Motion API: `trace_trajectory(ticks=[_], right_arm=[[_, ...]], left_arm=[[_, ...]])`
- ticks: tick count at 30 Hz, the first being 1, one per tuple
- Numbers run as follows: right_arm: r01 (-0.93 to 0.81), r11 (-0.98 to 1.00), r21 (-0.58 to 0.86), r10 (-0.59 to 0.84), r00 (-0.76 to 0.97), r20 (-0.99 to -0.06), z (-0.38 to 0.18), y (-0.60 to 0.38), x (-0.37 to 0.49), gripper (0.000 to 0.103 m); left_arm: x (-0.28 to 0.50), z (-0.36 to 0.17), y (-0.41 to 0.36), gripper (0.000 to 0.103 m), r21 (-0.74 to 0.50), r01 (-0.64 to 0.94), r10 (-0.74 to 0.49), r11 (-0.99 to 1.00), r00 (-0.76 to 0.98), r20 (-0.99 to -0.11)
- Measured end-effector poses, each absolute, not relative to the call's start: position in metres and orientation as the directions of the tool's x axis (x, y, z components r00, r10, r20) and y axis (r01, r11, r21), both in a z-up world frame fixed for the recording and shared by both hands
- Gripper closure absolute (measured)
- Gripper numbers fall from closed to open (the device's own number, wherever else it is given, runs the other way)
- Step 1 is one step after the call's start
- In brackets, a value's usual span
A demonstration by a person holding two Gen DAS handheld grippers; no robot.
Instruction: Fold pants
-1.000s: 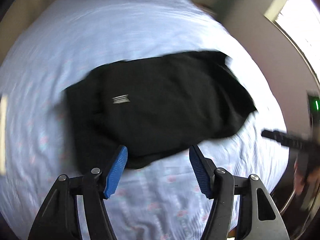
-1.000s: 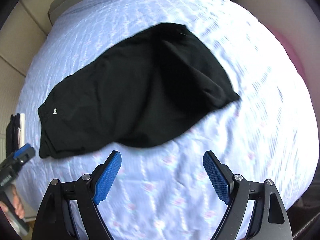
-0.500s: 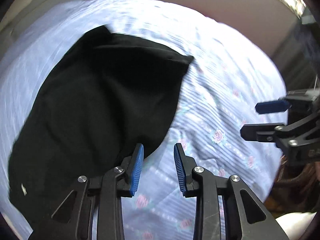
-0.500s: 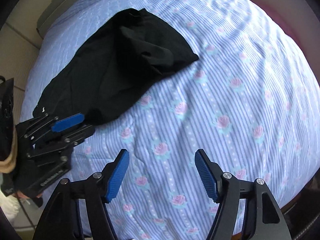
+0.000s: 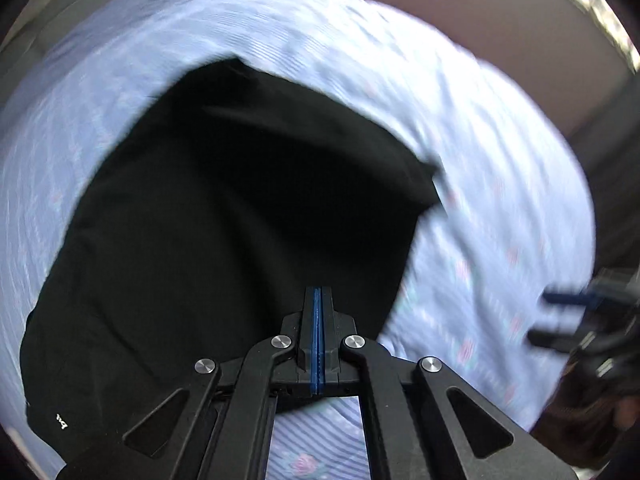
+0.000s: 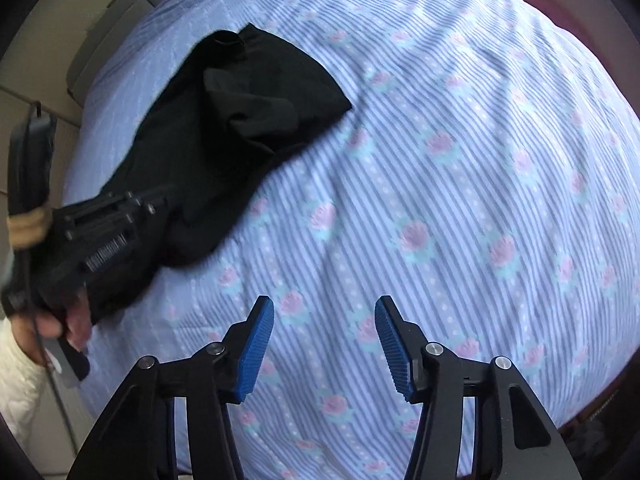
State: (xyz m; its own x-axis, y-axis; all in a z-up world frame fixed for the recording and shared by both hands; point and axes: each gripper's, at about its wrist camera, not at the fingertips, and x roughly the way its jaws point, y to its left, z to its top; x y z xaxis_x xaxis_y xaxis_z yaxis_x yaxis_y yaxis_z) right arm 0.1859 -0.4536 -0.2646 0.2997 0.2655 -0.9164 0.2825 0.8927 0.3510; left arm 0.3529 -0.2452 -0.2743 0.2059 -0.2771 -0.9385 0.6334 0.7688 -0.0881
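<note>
In the left wrist view, the left gripper [image 5: 318,312] has its blue pads pressed flat together, and nothing can be seen between them. The black pants [image 5: 224,220] lie spread on the striped bed sheet [image 5: 500,184], right under the jaws and stretching far ahead of them and off to their left. Whether the tips pinch any cloth cannot be told, because black sits on black. In the right wrist view, the right gripper [image 6: 324,340] has its jaws about half apart and closing, with only flowery sheet between them. The pants sit well ahead of these jaws and off to their left. To fold well, I think each gripper should take hold of one edge of the pants, lift gently, and keep the cloth flat.
</note>
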Motion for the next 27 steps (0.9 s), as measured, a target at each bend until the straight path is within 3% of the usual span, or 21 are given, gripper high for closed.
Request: trace_trajectory(ticks=[3,5,7,9,10,13,20,21,23,27], right_arm=[[0.220,0.895,0.389,0.308,0.325,-0.894,-0.259,-0.445,0.205,0.049],[0.203,0.892,0.403,0.324,0.333,-0.885,-0.259,-0.441,0.217,0.049],[0.209,0.889,0.407,0.327,0.331,-0.885,-0.261,-0.439,0.225,0.049],[0.234,0.885,0.403,0.317,0.331,-0.889,-0.264,-0.443,0.223,0.049],[0.244,0.883,0.402,0.315,0.326,-0.891,-0.268,-0.445,0.223,0.049],[0.277,0.884,0.376,0.290,0.306,-0.907,-0.272,-0.451,0.214,0.049],[0.332,0.873,0.357,0.274,0.272,-0.922,-0.287,-0.457,0.191,0.049],[0.338,0.870,0.360,0.277,0.270,-0.922,-0.288,-0.457,0.189,0.049],[0.337,0.867,0.368,0.286,0.268,-0.920,-0.290,-0.455,0.189,0.049],[0.280,0.874,0.397,0.311,0.306,-0.900,-0.281,-0.448,0.194,0.049]], left_arm=[[0.382,-0.259,-0.228,0.101,-0.109,0.586,-0.291,0.803,0.226,-0.930],[0.381,-0.253,-0.230,0.101,-0.210,0.630,-0.369,0.748,0.131,-0.920],[0.358,-0.253,-0.244,0.092,-0.197,0.720,-0.366,0.665,0.085,-0.927],[0.328,-0.259,-0.254,0.068,-0.158,0.798,-0.358,0.582,0.077,-0.930],[0.310,-0.267,-0.260,0.066,-0.150,0.830,-0.352,0.538,0.060,-0.934],[0.272,-0.290,-0.272,0.066,-0.053,0.879,-0.286,0.474,0.096,-0.953],[0.232,-0.348,-0.288,0.067,0.333,0.894,-0.094,0.301,0.375,-0.922],[0.231,-0.354,-0.289,0.081,0.357,0.889,-0.071,0.286,0.391,-0.917],[0.241,-0.351,-0.283,0.094,0.311,0.896,-0.064,0.317,0.348,-0.935],[0.295,-0.299,-0.253,0.097,0.007,0.794,-0.213,0.608,0.171,-0.962]])
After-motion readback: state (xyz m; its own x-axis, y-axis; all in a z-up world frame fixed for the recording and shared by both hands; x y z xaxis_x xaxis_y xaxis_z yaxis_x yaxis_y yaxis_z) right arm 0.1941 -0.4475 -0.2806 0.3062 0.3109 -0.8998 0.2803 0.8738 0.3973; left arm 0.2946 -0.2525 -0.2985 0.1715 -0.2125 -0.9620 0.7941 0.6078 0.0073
